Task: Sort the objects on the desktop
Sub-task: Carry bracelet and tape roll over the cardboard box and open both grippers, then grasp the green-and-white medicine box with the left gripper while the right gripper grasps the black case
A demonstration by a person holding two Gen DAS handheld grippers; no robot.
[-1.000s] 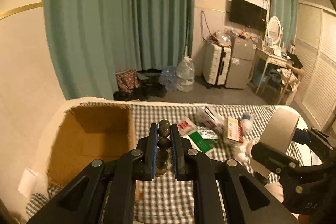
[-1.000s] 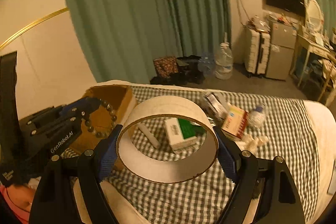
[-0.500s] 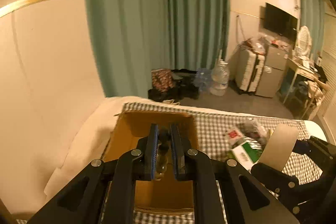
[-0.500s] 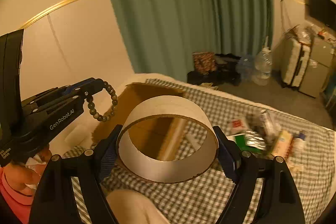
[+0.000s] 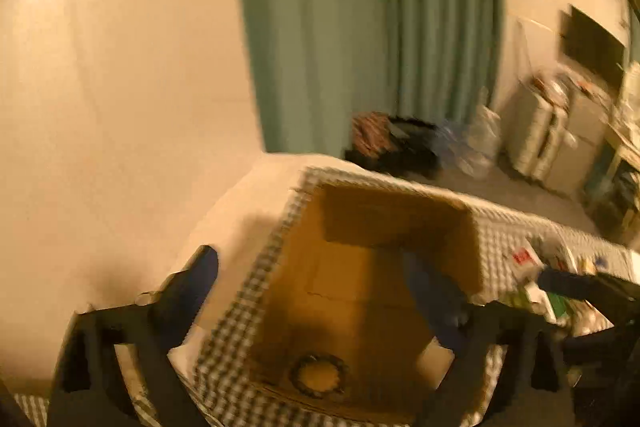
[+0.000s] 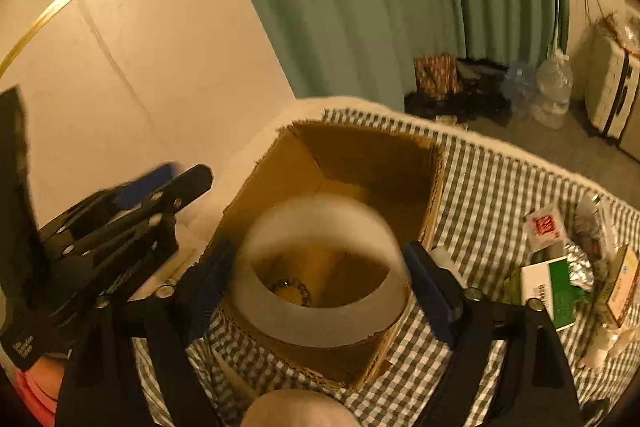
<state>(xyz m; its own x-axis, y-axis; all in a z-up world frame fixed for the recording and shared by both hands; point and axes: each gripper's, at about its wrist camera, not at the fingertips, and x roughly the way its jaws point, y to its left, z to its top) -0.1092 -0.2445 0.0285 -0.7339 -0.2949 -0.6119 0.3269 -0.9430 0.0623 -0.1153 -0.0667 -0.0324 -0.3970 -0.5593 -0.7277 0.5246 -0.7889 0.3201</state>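
Note:
An open cardboard box [image 5: 400, 211] [image 6: 276, 163] stands at the left end of the checked table. A dark bead bracelet [image 5: 319, 379] lies on the box floor; it also shows in the right wrist view [image 6: 292, 289] through the tape roll. My left gripper [image 5: 316, 275] is open and empty above the box. My right gripper [image 6: 320, 275] is over the box with a wide white tape roll [image 6: 324, 315] between its fingers; the roll is blurred and I cannot tell whether the pads still press it.
Small boxes and packets [image 6: 556, 283] lie on the checked cloth [image 6: 500, 187] right of the box. A cream wall [image 5: 120, 107] is close on the left. Green curtains, bags and bottles stand on the floor beyond the table.
My left gripper moved over the box, opened and let the bead bracelet drop onto the box floor. My right gripper carried the tape roll left to above the box.

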